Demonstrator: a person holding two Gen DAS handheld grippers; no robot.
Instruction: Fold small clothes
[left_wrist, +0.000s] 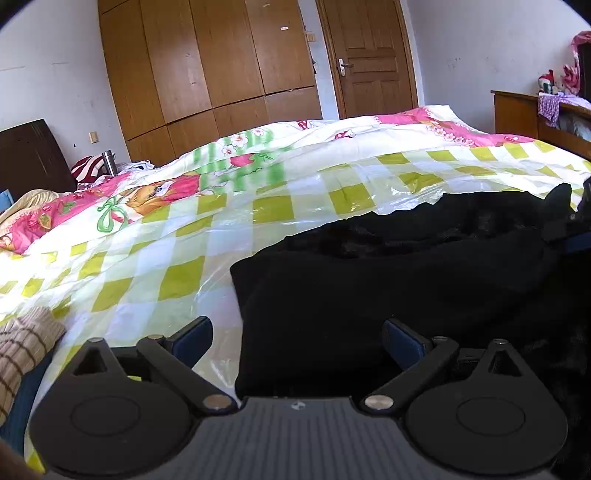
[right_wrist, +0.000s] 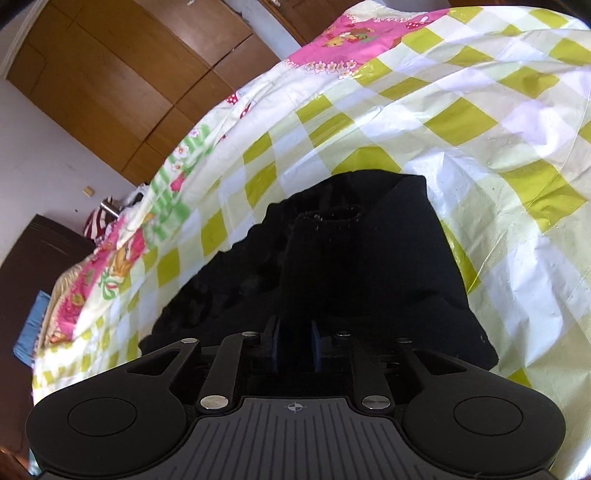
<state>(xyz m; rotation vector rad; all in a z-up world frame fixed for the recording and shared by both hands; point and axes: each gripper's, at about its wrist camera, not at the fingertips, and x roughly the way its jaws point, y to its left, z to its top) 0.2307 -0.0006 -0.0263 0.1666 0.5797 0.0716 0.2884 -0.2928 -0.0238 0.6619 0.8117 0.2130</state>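
We pinch a fold of the black garment (right_wrist: 351, 258) in our right gripper (right_wrist: 294, 343), jaws nearly closed on the cloth, while our left gripper (left_wrist: 297, 341) hovers wide open and empty over its near left edge. The garment lies on the checked bed cover (left_wrist: 166, 258). Mid-fold, we judge; next, the left must take that edge.

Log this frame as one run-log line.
left gripper: open, at black garment edge | right gripper: shut on black garment | surface: checkered bed cover | fold: in progress
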